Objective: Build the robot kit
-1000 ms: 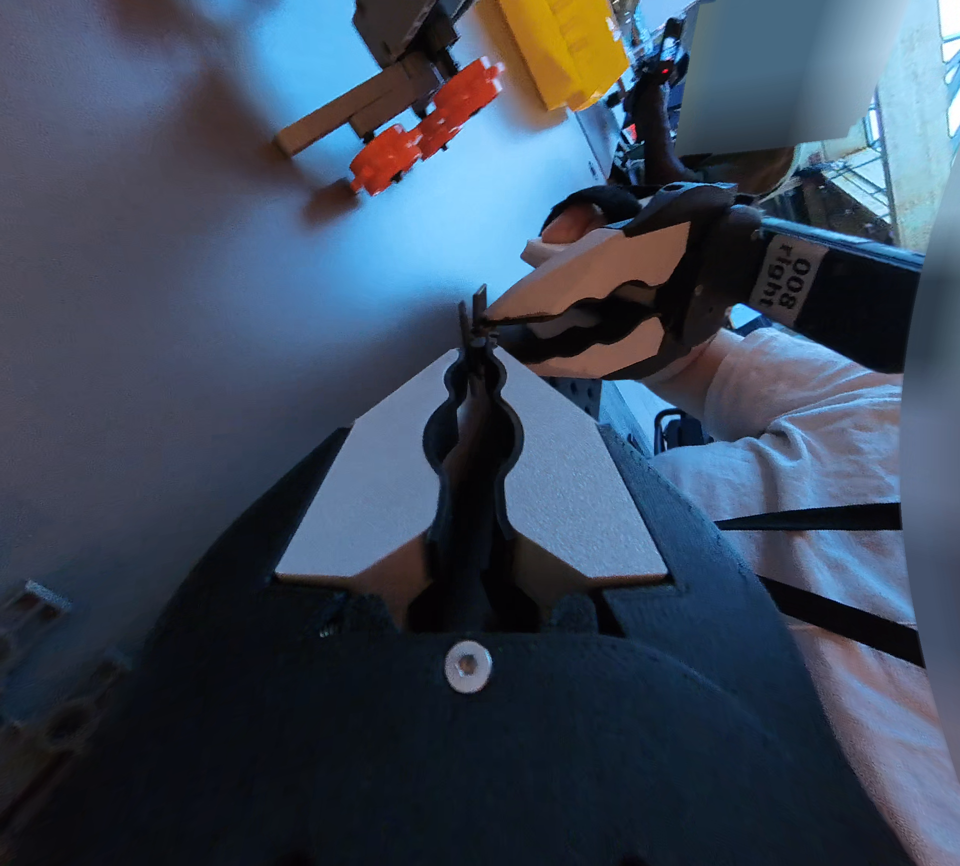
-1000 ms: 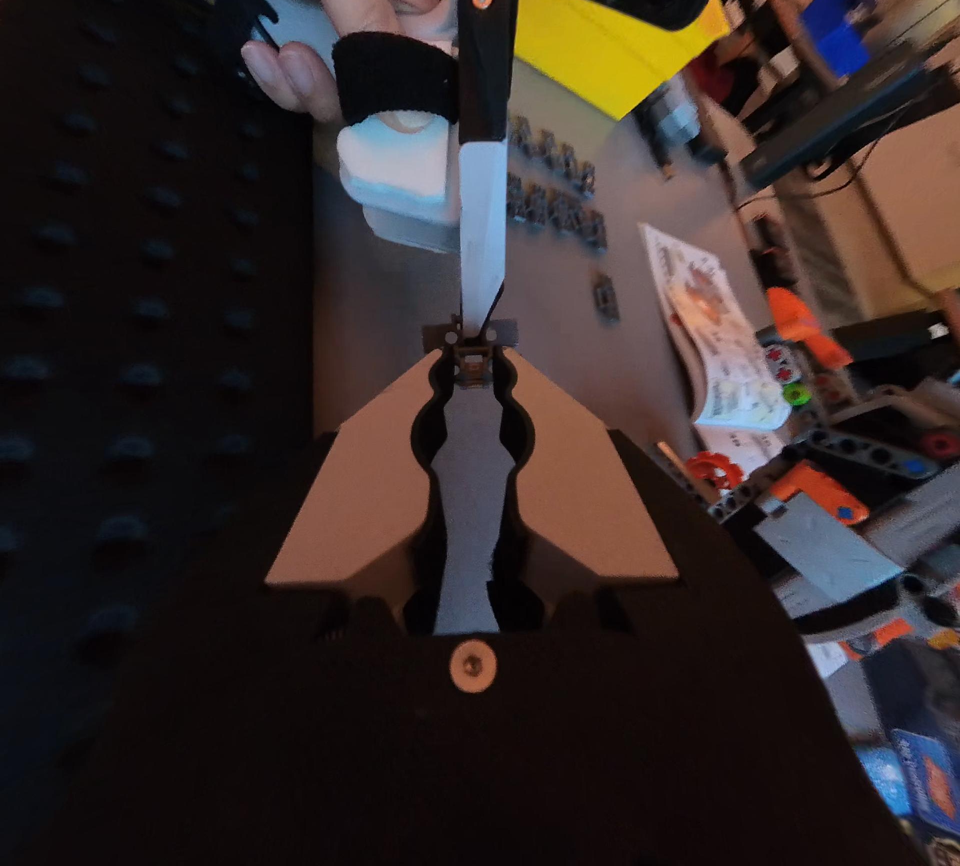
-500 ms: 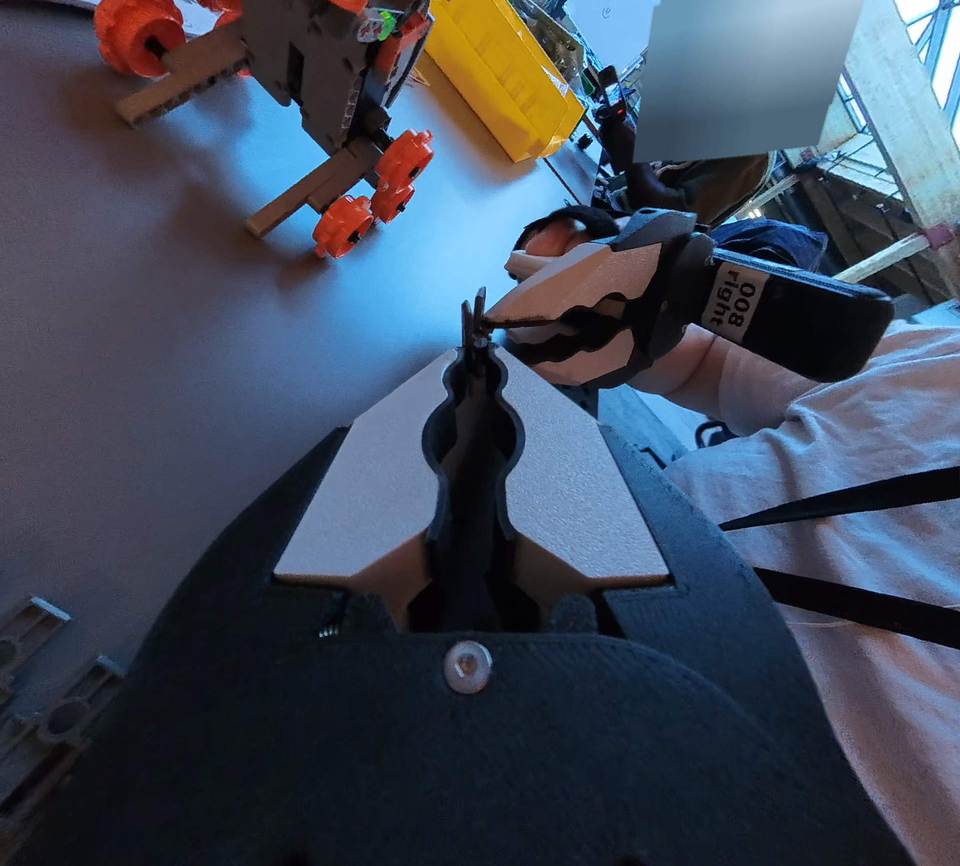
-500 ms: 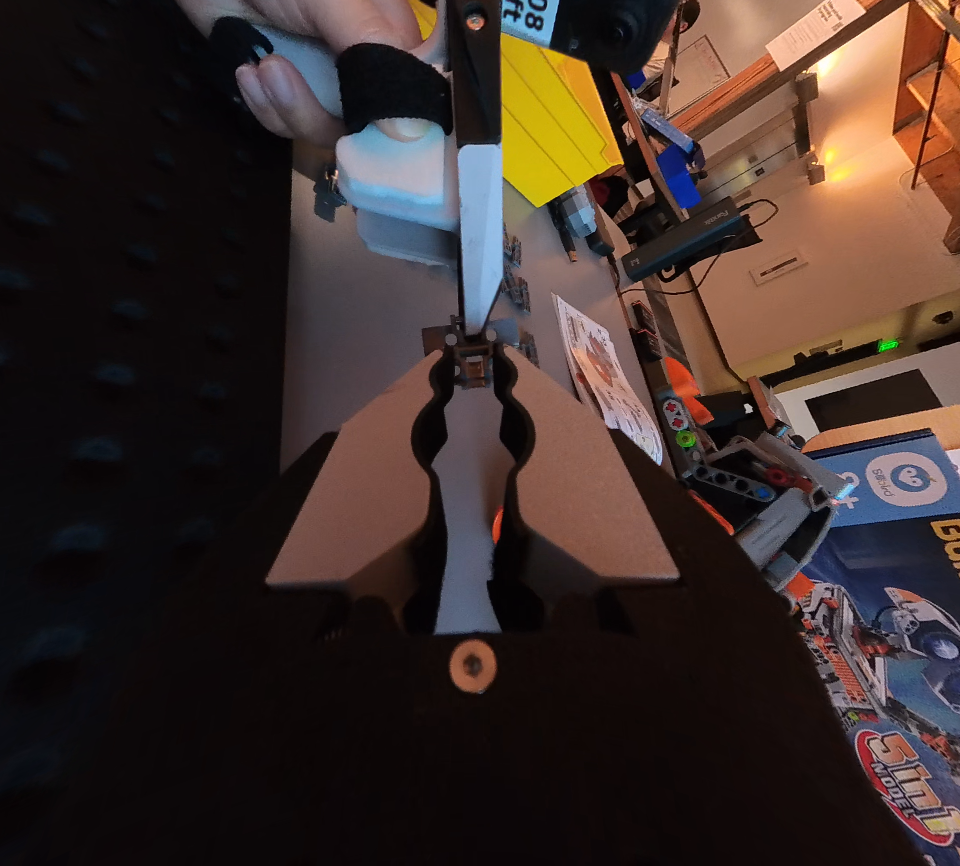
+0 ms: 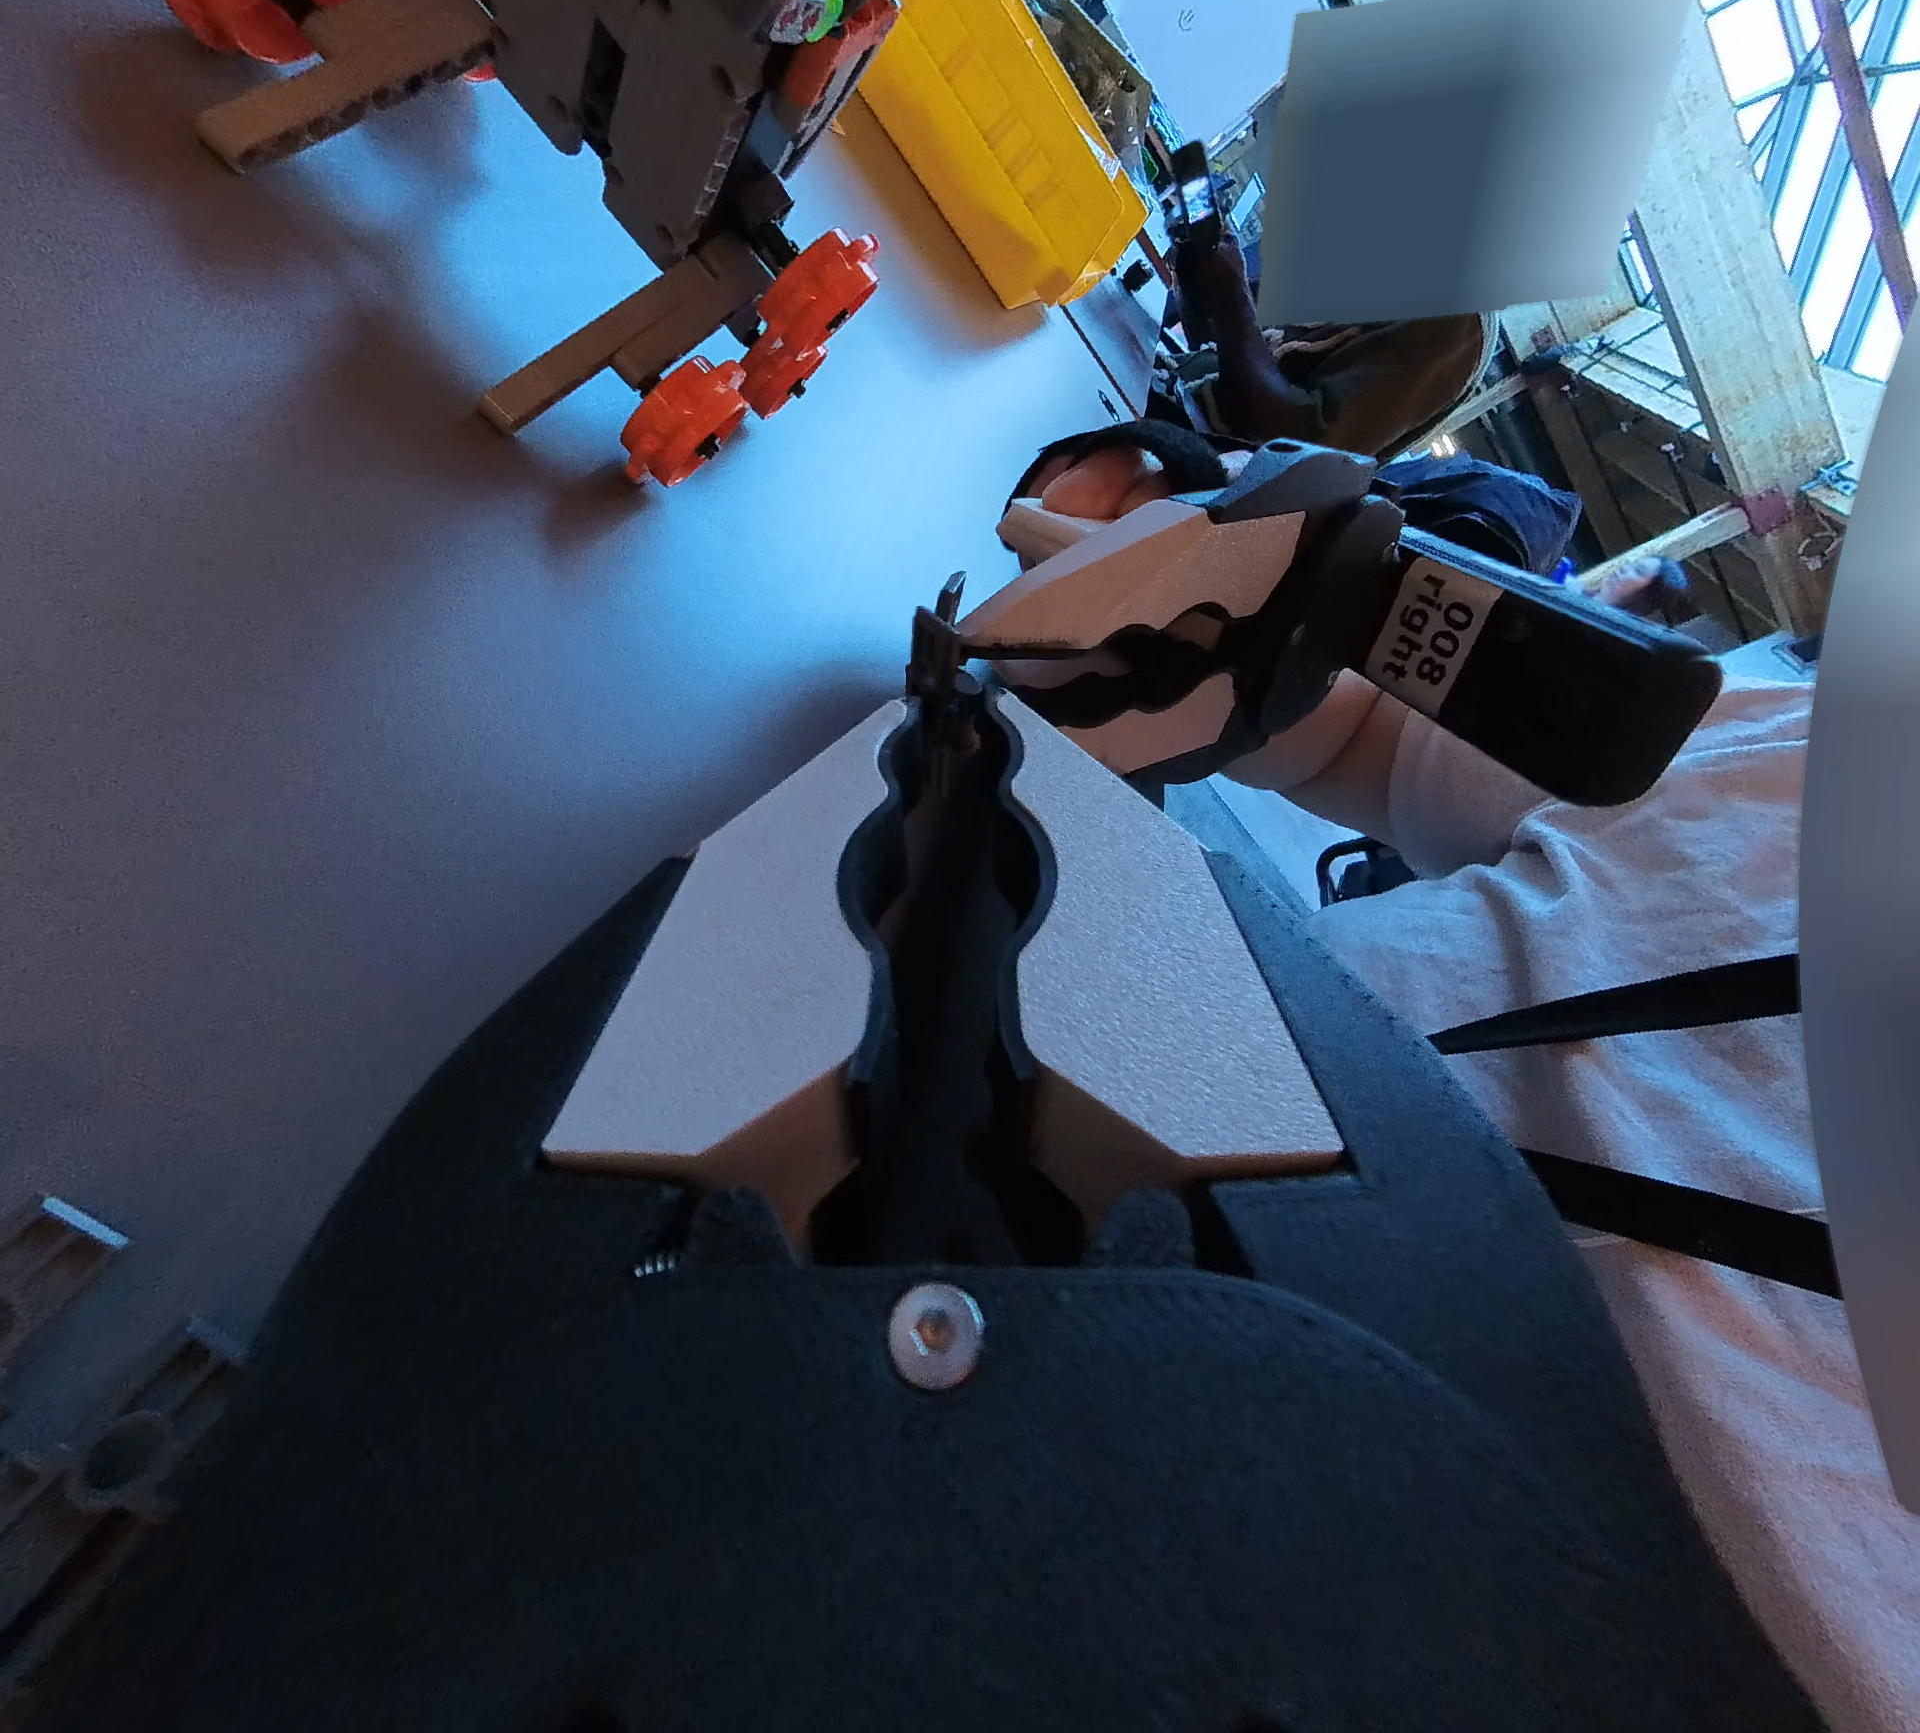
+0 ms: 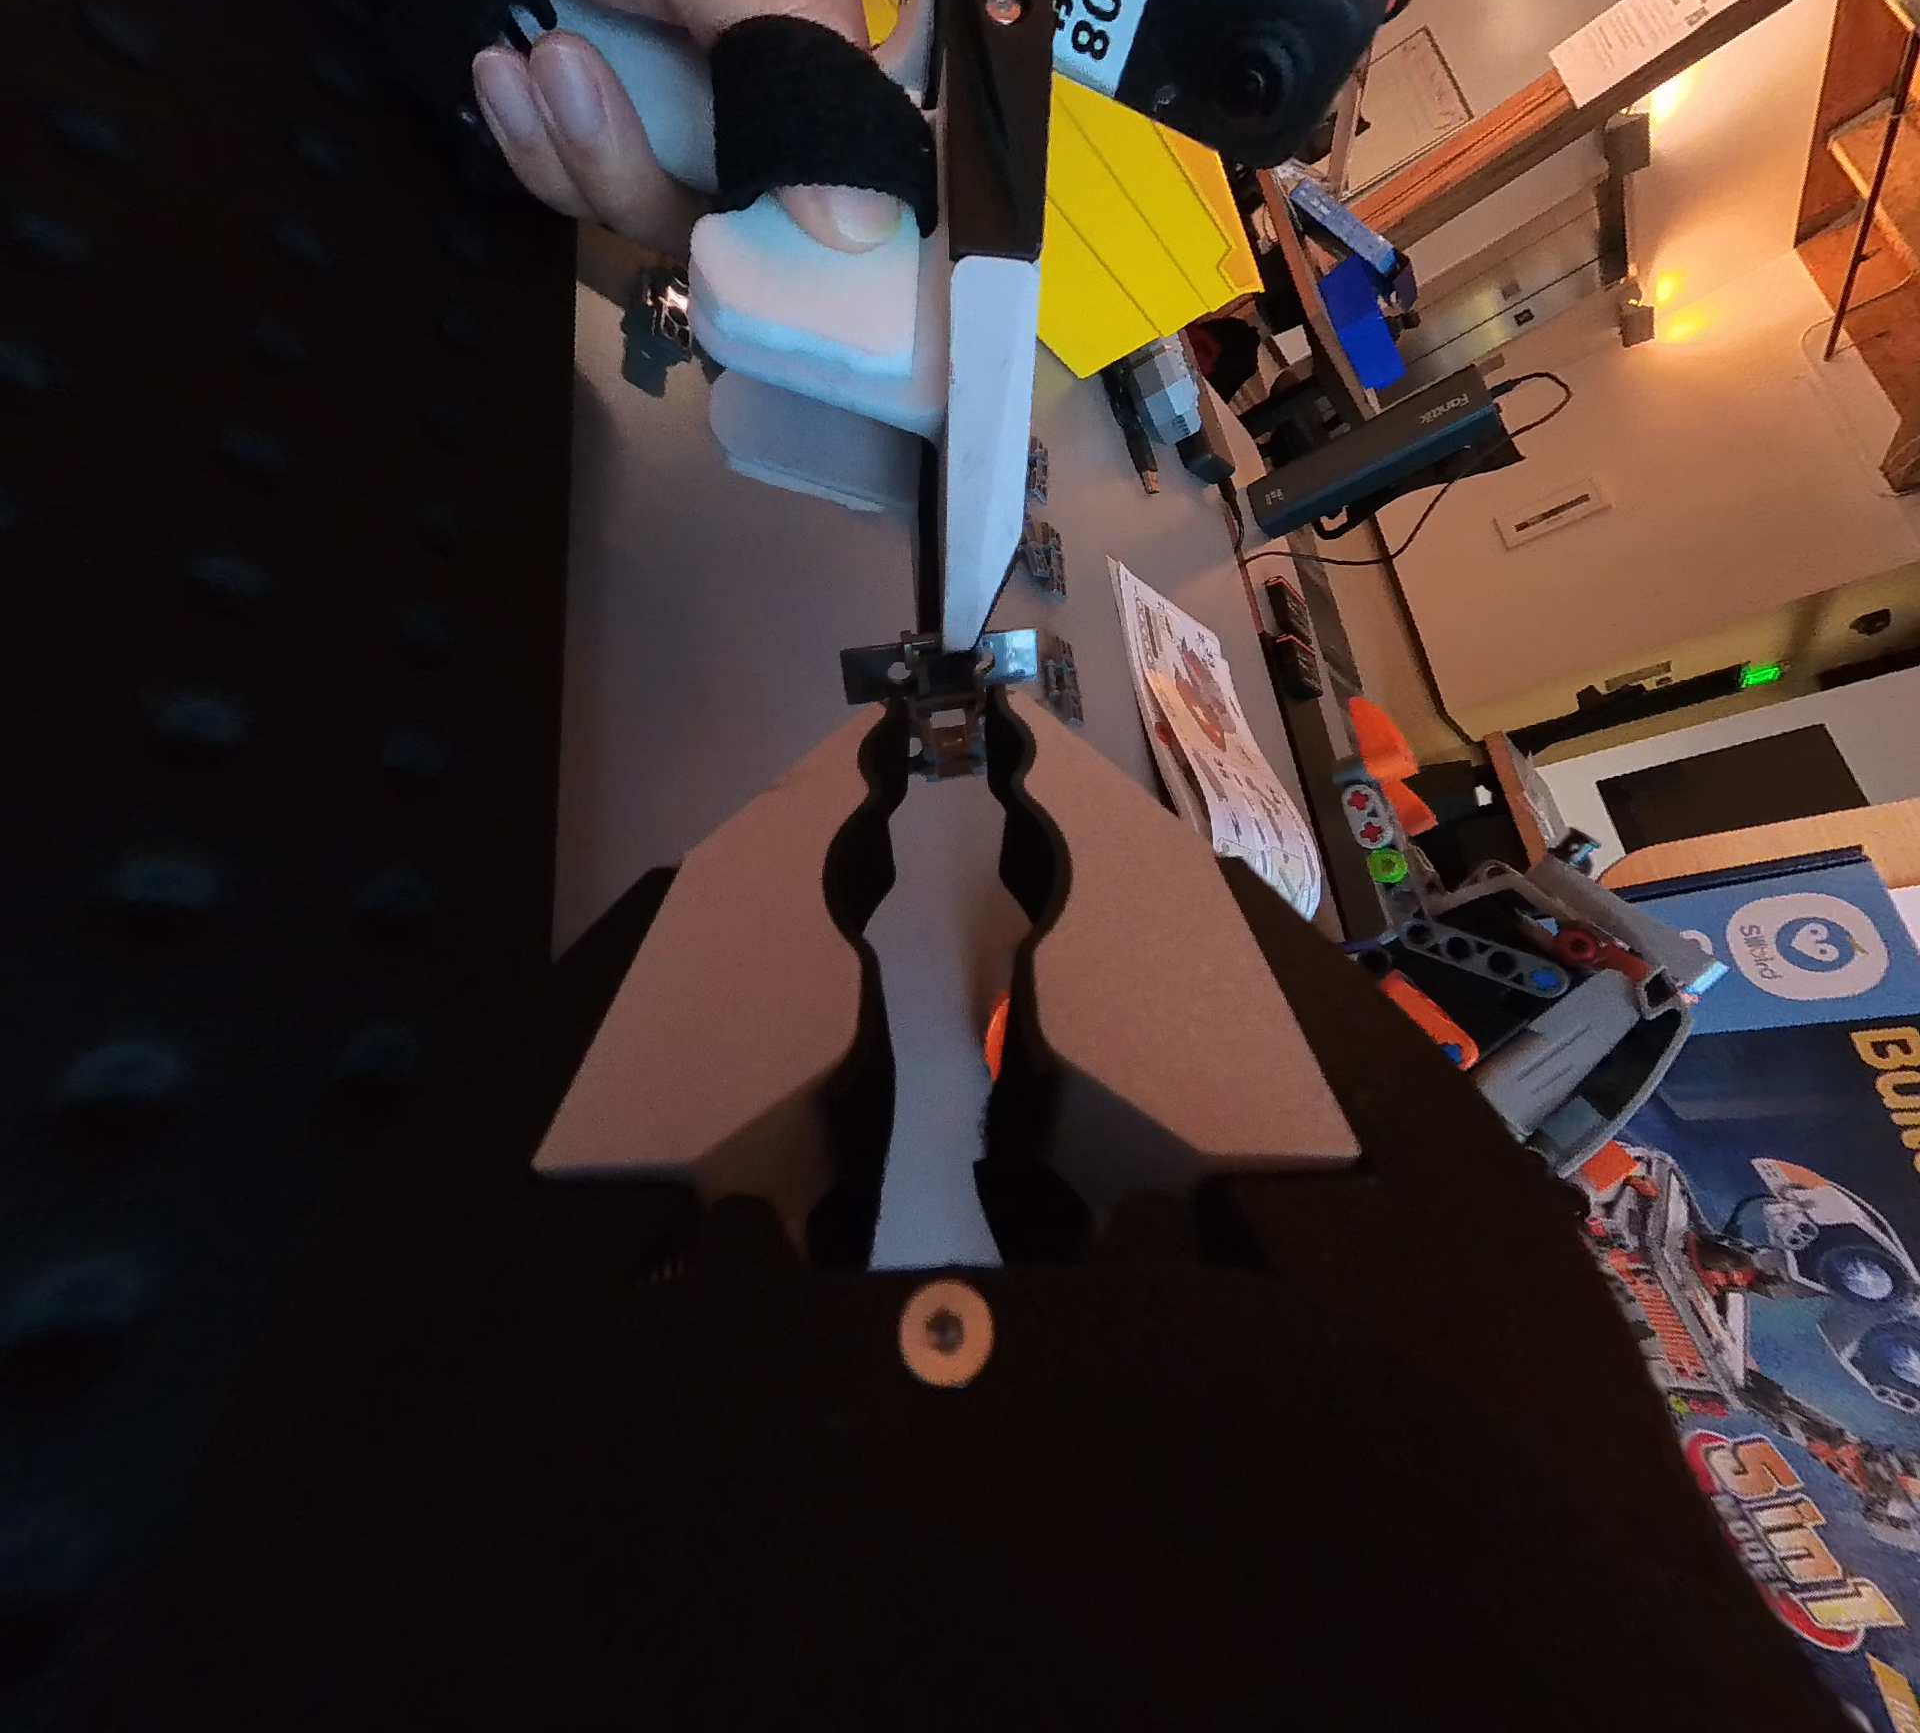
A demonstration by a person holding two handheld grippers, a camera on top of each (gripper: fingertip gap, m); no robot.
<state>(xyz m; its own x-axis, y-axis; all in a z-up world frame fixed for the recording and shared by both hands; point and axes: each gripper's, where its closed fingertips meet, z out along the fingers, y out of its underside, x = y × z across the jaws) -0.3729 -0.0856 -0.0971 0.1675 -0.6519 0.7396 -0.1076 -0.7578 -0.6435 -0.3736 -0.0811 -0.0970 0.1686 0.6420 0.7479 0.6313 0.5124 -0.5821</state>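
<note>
Both grippers meet tip to tip above the grey table (image 5: pixel 312 696). My left gripper (image 5: pixel 940 696) is shut on a small dark brick piece (image 5: pixel 935 644). My right gripper (image 6: pixel 945 727) is shut on a small dark grey track link (image 6: pixel 948 733). A flat grey link (image 6: pixel 935 660) lies crosswise at the joint, between the two grippers' tips. The right gripper also shows in the left wrist view (image 5: pixel 997 634), coming in from the right, held by a hand. The left gripper shows edge-on in the right wrist view (image 6: pixel 971 634), coming down from above.
A dark grey and orange brick vehicle with orange wheels (image 5: pixel 665 73) stands on the table beyond. A yellow bin (image 5: pixel 997 125) is behind it. Several loose track links (image 6: pixel 1049 561), an instruction booklet (image 6: pixel 1216 748) and a printed toy box (image 6: pixel 1766 1216) lie about. Both grippers' tips are close together, under 4 cm apart.
Both grippers stayed shut, joined at the small pieces. The pair tilted and lifted together, so the views swung: the brick vehicle slid down into the left view and the toy box came into the right view.
</note>
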